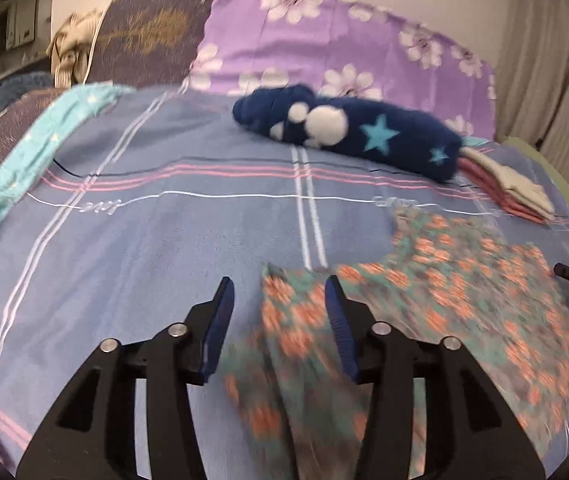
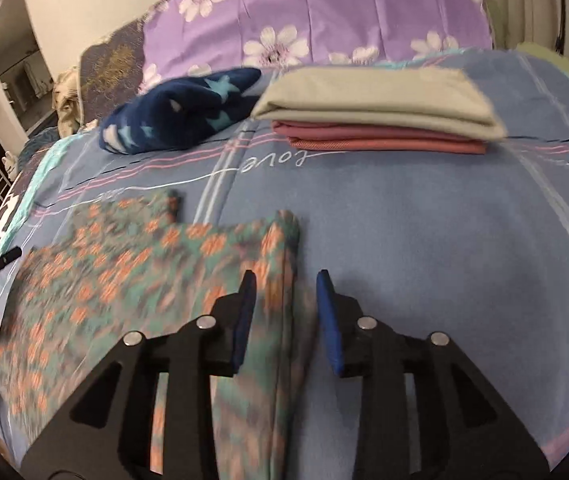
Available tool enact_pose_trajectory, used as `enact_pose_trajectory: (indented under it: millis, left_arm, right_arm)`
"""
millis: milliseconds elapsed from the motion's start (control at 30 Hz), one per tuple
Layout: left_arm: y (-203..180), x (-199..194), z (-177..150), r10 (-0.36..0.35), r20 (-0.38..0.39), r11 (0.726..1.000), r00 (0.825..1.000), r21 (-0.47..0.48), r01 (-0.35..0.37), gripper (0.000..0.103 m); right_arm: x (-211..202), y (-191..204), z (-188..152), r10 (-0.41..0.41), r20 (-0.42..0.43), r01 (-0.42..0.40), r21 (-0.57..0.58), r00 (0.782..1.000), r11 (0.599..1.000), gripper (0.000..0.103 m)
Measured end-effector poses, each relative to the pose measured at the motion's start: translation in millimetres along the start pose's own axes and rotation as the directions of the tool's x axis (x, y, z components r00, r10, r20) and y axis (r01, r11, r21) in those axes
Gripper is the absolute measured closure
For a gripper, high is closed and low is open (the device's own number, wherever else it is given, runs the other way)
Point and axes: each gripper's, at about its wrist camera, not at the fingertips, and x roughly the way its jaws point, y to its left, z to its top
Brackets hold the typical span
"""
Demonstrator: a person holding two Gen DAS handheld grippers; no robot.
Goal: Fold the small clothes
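A small teal garment with orange flowers [image 1: 464, 292] lies spread on the blue striped bed sheet [image 1: 164, 248]. My left gripper [image 1: 280, 300] is open, its jaws astride the garment's left edge. The garment also shows in the right wrist view [image 2: 124, 272]. My right gripper [image 2: 286, 294] is open, its jaws astride the garment's right edge, which runs back between the fingers. Whether either gripper touches the cloth I cannot tell; both views are blurred.
A stack of folded clothes, grey on pink [image 2: 376, 112], lies at the back right of the bed. A dark blue fleece bundle with stars [image 1: 348, 128] lies behind the garment. Purple flowered pillows [image 1: 324, 40] line the headboard. A teal cloth [image 1: 24, 152] lies at the left edge.
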Motion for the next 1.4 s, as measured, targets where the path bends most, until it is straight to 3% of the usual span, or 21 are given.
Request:
enact_pose_trajectory:
  millis: [100, 167, 300, 333, 400, 533, 733, 833, 933, 1233, 1400]
  left_arm:
    - [-16, -38, -22, -0.095, 0.039, 0.995, 0.995, 0.024, 0.095, 0.035]
    - [-32, -50, -44, -0.120, 0.026, 0.991, 0.992, 0.068, 0.118, 0.032]
    - [-54, -35, -88, -0.028, -0.085, 0.986, 0.996, 0.159, 0.041, 0.031]
    - [-59, -30, -101, 0.034, -0.091, 0.978, 0.995, 0.208, -0.015, 0.030]
    - [-62, -36, -103, 0.076, -0.061, 0.972, 0.995, 0.229, -0.060, 0.025]
    - [-60, -50, -102, 0.119, -0.046, 0.971, 0.992, 0.213, -0.107, 0.024]
    - [-48, -65, -118, 0.137, -0.044, 0.975, 0.990, 0.182, -0.127, 0.024]
    - [-26, -57, -130, 0.164, -0.123, 0.984, 0.979, 0.094, -0.153, 0.010]
    - [-8, -64, -129, 0.150, -0.154, 0.988, 0.977, -0.008, -0.153, 0.010]
    - [8, -84, -149, 0.150, -0.140, 0.985, 0.979, -0.062, -0.160, 0.013]
    - [4, -92, -149, 0.113, -0.120, 0.991, 0.986, -0.053, -0.120, 0.037]
  right_arm:
    - [-39, 13, -31, 0.051, 0.026, -0.050, -0.050, 0.998, 0.997, 0.060]
    - [-52, 21, -50, 0.053, 0.025, -0.051, -0.093, 0.998, 0.994, 0.053]
    - [-49, 21, -91, 0.027, -0.052, -0.031, -0.083, 0.998, 0.996, 0.049]
    - [-45, 17, -100, 0.018, -0.068, -0.022, -0.060, 0.998, 0.998, 0.049]
    - [-51, 15, -109, 0.016, -0.041, -0.018, -0.050, 0.999, 0.999, 0.049]
    - [-69, 19, -114, -0.027, -0.013, 0.026, -0.049, 1.000, 0.998, 0.046]
    - [-87, 3, -131, 0.013, 0.000, -0.013, 0.041, 1.000, 0.999, 0.046]
    - [-81, 0, -141, -0.001, -0.012, 0.001, 0.024, 1.000, 1.000, 0.046]
    - [-80, 8, -143, -0.045, -0.005, 0.044, -0.036, 0.999, 0.998, 0.045]
    - [-83, 10, -150, -0.031, -0.031, 0.029, -0.051, 0.999, 0.998, 0.038]
    - [-84, 9, -150, -0.020, -0.024, 0.019, -0.052, 0.999, 0.998, 0.036]
